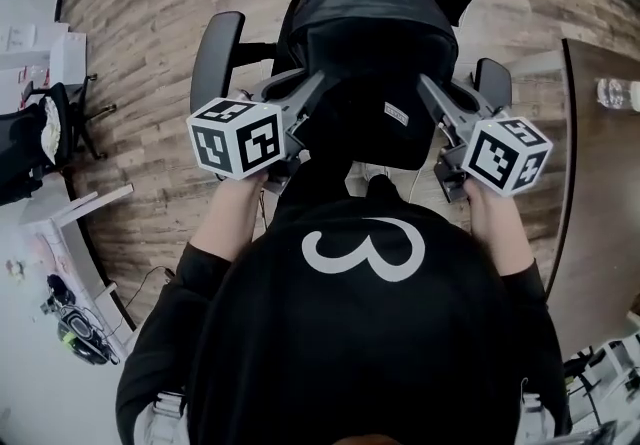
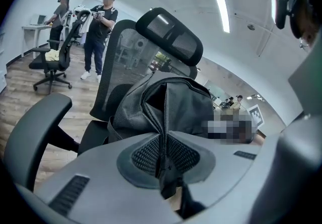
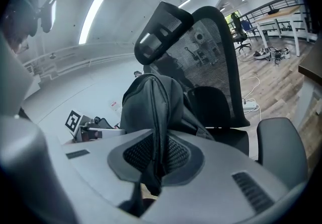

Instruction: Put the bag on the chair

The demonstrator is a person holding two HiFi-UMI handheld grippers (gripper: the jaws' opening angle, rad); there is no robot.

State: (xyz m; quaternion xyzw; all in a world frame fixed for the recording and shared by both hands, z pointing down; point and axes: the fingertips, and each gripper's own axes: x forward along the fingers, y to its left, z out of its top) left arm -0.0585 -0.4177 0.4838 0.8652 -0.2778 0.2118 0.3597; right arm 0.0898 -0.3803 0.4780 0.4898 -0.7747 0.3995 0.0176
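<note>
Pinching a fold of a black fabric backpack-style bag (image 1: 370, 43) in the left gripper (image 2: 163, 160), jaws nearly together with the cloth squeezed between the ribbed pads; pinching a second fold or strap of it in the right gripper (image 3: 155, 157) in the same way. Holding it at upper centre of the head view, between the two black padded armrests (image 1: 215, 55) of a black mesh-backed office chair (image 3: 221, 62), just in front of the backrest and below the headrest (image 2: 171, 36). Hanging over the seat (image 3: 230, 140), or perhaps already down on it: cannot tell contact, with the bag's base hidden by its own bulk and by the gripper bodies. Taken at two sides, probably to keep a limp, heavy load level and to stop it swinging or toppling while lining it up between the armrests; taken by soft folds, seemingly for lack of anything rigid within reach. Standing upright in both gripper views, long axis near vertical and roughly parallel to the backrest, top end uppermost. Running, in the head view, from the centre toward the top edge of the frame, away from the person. Turned, by the look of it, with one broad face to the backrest and the other toward the grippers.
</note>
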